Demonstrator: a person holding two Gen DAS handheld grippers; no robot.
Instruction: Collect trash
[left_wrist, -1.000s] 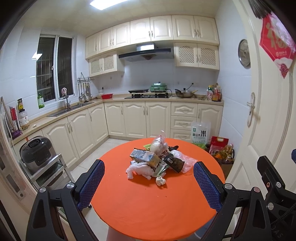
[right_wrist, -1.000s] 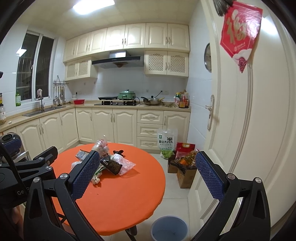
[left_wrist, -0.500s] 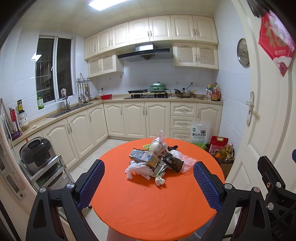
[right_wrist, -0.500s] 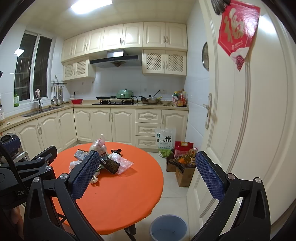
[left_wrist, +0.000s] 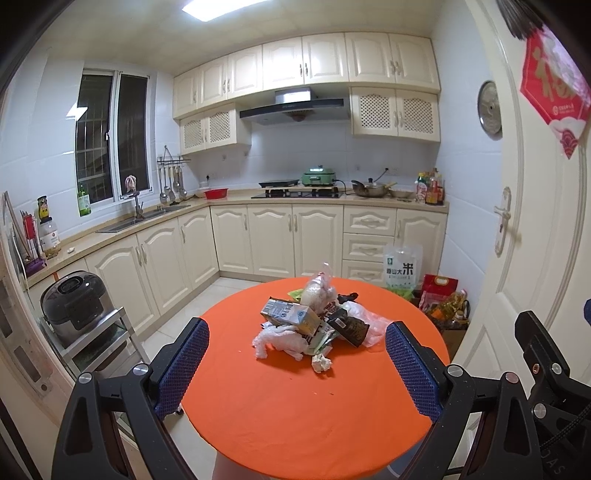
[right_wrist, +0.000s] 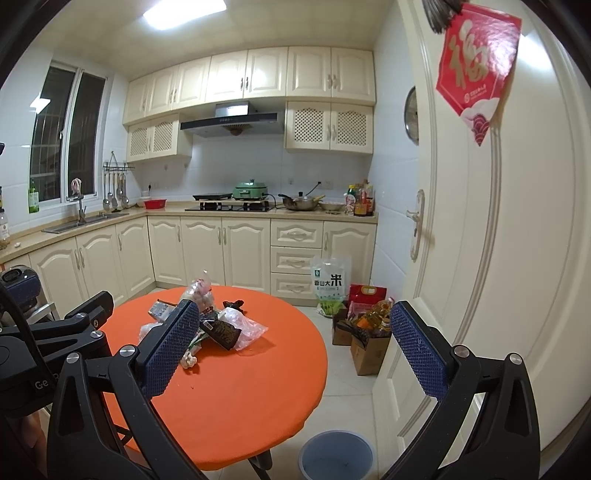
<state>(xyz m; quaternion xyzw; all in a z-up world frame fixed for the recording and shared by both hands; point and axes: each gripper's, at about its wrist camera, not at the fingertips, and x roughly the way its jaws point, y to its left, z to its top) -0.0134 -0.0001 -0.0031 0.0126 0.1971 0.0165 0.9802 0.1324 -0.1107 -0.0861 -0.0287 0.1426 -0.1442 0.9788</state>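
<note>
A pile of trash lies on the round orange table: a milk carton, crumpled white plastic, a dark wrapper, a clear bag and a paper wad. The pile also shows in the right wrist view. My left gripper is open and empty, held above the table's near side, short of the pile. My right gripper is open and empty, right of the table. A blue trash bin stands on the floor below the table's right edge.
Cardboard boxes with bottles and a rice bag sit on the floor by the white door. A rice cooker on a metal rack stands left of the table. Cabinets and counter line the back wall.
Both grippers have shifted only slightly; the view has risen a little. Both stay open and empty, and the trash pile has not moved.
</note>
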